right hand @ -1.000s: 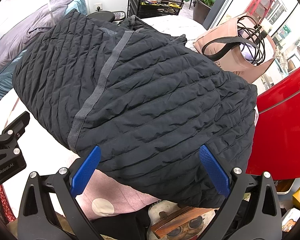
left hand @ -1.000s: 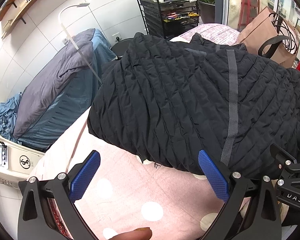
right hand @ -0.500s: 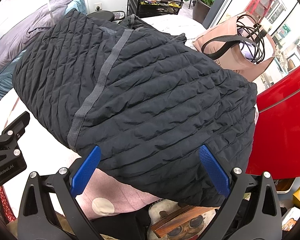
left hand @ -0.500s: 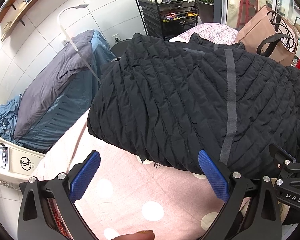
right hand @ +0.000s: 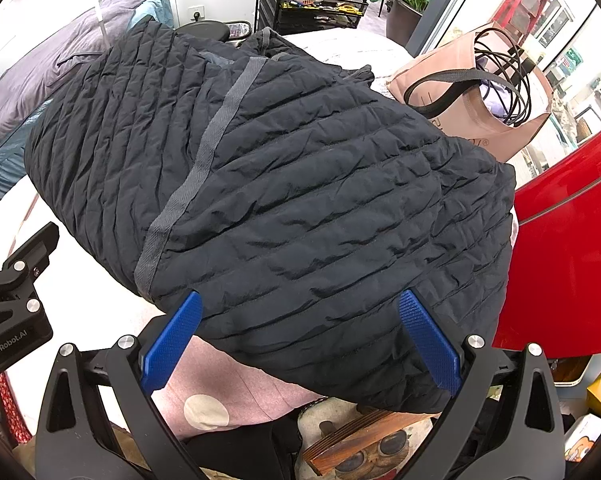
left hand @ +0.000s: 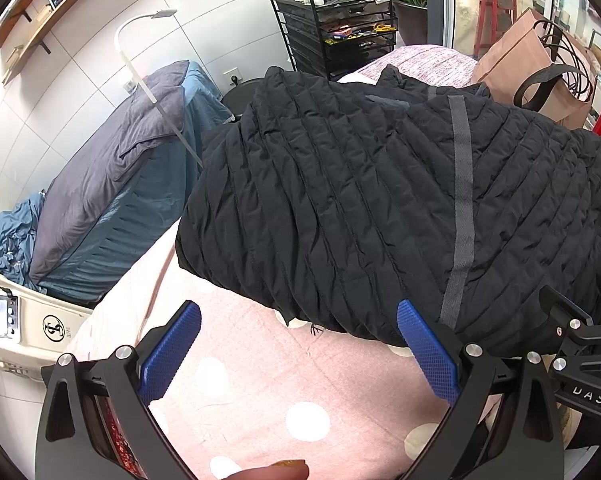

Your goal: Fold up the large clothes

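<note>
A black quilted puffer jacket point(left hand: 380, 200) with a grey tape stripe point(left hand: 460, 208) lies spread on a pink polka-dot table cover point(left hand: 260, 368). It also fills the right wrist view point(right hand: 300, 200). My left gripper point(left hand: 298, 320) is open and empty, hovering over the cover just short of the jacket's near hem. My right gripper point(right hand: 300, 312) is open and empty, its blue pads point(right hand: 172, 344) above the jacket's near edge. Each gripper's body shows at the edge of the other's view.
A pink tote bag point(right hand: 480, 96) with black cables sits beyond the jacket at the right. A black wire rack point(left hand: 340, 36) stands at the back. Grey-blue bedding point(left hand: 100, 184) lies left. A red surface point(right hand: 560, 260) is right. Clutter sits below the table edge point(right hand: 360, 452).
Both grippers stay open and nearly still. The left view has shifted very slightly; the jacket has not moved.
</note>
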A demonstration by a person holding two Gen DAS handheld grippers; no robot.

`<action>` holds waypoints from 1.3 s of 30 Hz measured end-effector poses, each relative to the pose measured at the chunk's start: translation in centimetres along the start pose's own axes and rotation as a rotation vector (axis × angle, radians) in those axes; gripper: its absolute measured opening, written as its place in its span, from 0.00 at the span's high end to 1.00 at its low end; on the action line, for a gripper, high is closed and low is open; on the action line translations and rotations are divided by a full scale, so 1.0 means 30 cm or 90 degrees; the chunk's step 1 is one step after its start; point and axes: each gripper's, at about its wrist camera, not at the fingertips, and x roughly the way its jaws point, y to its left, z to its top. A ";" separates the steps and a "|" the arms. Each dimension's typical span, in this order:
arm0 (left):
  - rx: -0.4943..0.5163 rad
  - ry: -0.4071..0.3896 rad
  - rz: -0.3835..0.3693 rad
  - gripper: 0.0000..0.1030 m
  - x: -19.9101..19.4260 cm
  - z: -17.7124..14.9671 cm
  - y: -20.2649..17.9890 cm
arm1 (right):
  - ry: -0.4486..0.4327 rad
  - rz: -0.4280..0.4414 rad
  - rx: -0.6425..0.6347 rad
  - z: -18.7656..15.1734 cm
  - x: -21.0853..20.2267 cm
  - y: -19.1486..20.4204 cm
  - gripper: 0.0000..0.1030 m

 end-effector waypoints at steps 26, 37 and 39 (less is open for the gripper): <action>-0.033 -0.048 -0.066 0.06 -0.017 -0.018 0.012 | 0.001 -0.002 0.007 -0.005 0.004 -0.012 0.05; -0.016 -0.006 -0.032 0.06 -0.001 -0.008 -0.004 | 0.002 -0.003 0.008 -0.009 0.004 -0.009 0.05; 0.006 0.002 0.006 0.06 0.004 -0.007 -0.021 | 0.002 -0.002 0.009 -0.008 0.004 -0.009 0.05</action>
